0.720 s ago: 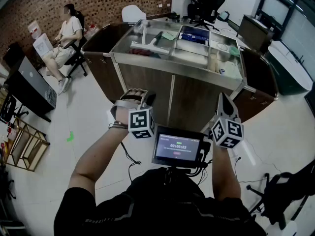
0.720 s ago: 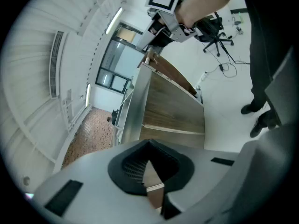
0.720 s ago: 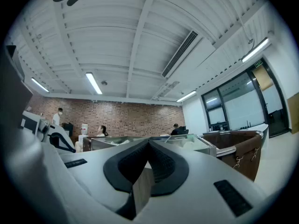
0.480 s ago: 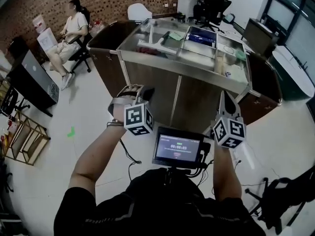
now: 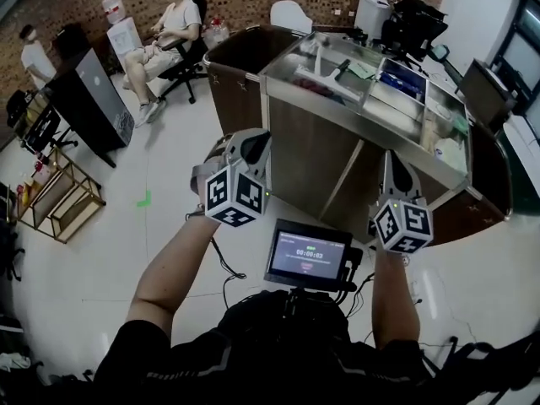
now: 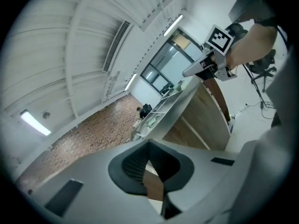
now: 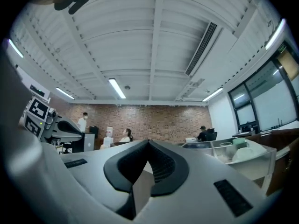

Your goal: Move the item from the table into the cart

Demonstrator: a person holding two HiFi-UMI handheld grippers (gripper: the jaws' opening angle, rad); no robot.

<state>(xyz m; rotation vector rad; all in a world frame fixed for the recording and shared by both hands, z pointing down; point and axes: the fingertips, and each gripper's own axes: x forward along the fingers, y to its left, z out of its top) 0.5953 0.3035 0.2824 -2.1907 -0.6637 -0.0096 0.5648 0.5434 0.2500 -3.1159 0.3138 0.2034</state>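
Before the person, a steel-topped cart (image 5: 314, 146) with wood-panelled sides is standing on the pale floor (image 5: 169, 226), or so it is looking from above, since only its top and front are showing. Its top is showing several open compartments. A long white thing (image 5: 325, 81) is lying in the near left compartment. A green sheet (image 5: 361, 70) and a blue thing (image 5: 400, 78) are lying in the ones behind it, and pale things (image 5: 447, 146) are sitting at the right end. Which of these is the task's item I cannot tell, and neither gripper is touching any of them.

The person is holding both grippers up in front of the chest, short of the cart. The left gripper (image 5: 253, 146) is pointing up and forward, its marker cube (image 5: 236, 197) facing the head camera. Its jaws are pressing together with nothing between them, as its own view is showing. The right gripper (image 5: 393, 165) is hanging near the cart's front panel, its jaws likewise closed tight and empty. Each gripper view is taking in mostly ceiling (image 7: 154, 45) and brick wall (image 7: 159, 120).

Between the two arms, a small screen (image 5: 308, 256) is glowing on a chest mount. Far left, a seated person (image 5: 169, 28) is resting on a black chair (image 5: 181, 66). Another person (image 5: 38, 57) is standing beside a black cabinet (image 5: 91, 99), and a wire rack (image 5: 55, 201) is standing nearer the camera. A third person (image 5: 413, 2) is sitting beyond the cart.
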